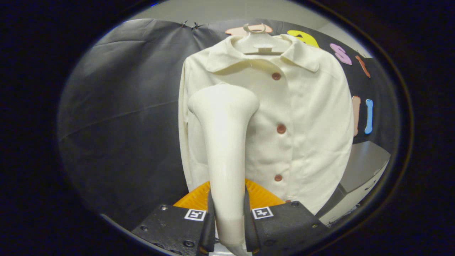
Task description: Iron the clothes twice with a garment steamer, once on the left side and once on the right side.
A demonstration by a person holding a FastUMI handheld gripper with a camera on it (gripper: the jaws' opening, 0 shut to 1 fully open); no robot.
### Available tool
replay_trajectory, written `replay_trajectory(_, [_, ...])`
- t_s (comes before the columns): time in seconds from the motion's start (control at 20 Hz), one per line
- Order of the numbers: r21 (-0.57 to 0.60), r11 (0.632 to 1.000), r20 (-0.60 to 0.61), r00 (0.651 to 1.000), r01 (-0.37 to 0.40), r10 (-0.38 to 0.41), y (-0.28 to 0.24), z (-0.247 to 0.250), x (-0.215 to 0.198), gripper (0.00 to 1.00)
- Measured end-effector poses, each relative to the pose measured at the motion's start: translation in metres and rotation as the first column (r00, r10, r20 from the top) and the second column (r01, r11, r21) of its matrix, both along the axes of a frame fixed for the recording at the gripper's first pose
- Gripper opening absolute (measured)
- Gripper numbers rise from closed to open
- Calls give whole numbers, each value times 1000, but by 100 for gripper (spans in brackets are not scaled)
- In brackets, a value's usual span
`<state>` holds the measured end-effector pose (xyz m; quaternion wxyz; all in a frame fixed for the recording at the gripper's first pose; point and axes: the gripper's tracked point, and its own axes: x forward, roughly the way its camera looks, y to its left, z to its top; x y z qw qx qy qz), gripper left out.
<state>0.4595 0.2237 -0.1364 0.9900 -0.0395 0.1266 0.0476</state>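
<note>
1. The claw (229, 227) is closed on the handle of the garment steamer (224, 149), one finger pressing each side of the lower shaft, so the tool looks firmly held.
2. The steamer stands between the fingers and runs forward, its long axis nearly upright and leaning slightly toward the jacket. Its flared head points at the cream jacket (295, 124), over the panel to the claw's left of the button row (280, 128).
3. The jacket hangs on a pale hanger (258, 42) against the dark booth wall. An orange object (261, 195) sits low behind the fingers, and a grey box (362, 170) stands beyond the jacket's lower right.
4. Whether the head touches the cloth cannot be told.
5. Judgement: this is the left-side pass. Keep the head flat to the fabric, travel slowly in a straight vertical line, and stay off the buttons.
6. The right panel would then need the same stroke.
</note>
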Motion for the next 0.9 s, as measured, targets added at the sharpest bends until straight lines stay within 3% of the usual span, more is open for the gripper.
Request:
replay_trajectory(0.35, [23, 999, -146, 988, -43, 46, 16, -72, 12, 33])
replay_trajectory(0.9, [61, 998, -342, 939, -13, 33, 12, -177, -15, 33])
